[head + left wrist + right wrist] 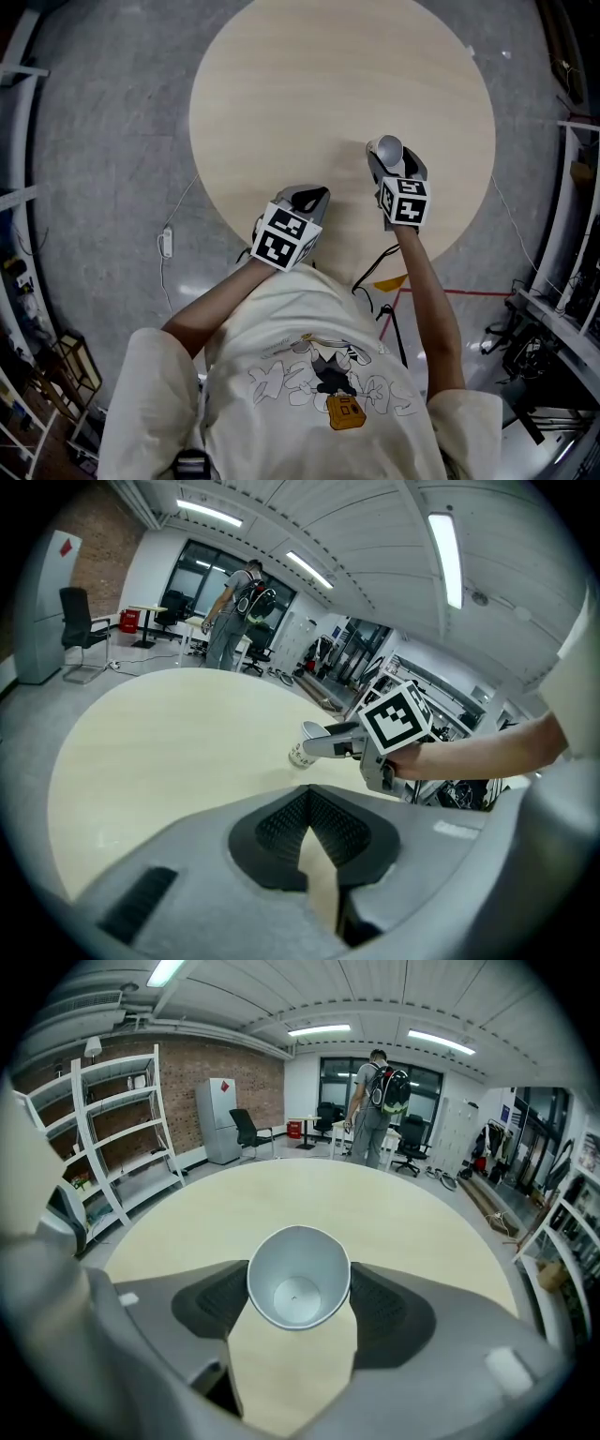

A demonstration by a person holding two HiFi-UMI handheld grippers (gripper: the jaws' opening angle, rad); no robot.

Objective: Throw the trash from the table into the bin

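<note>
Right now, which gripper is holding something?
The right gripper: its jaws clamp a white paper cup. The left gripper has its jaws together with nothing between them.

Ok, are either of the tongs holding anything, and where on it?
The right tongs grip the white paper cup by its sides near the rim; the left tongs hold nothing.

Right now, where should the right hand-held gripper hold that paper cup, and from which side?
Grip the paper cup across its upper wall just below the rim, a pad on each side, coming from its open end as the right hand-held gripper does. The wall tapers and is thin; the rim looks squeezed oval, so press lightly.
</note>
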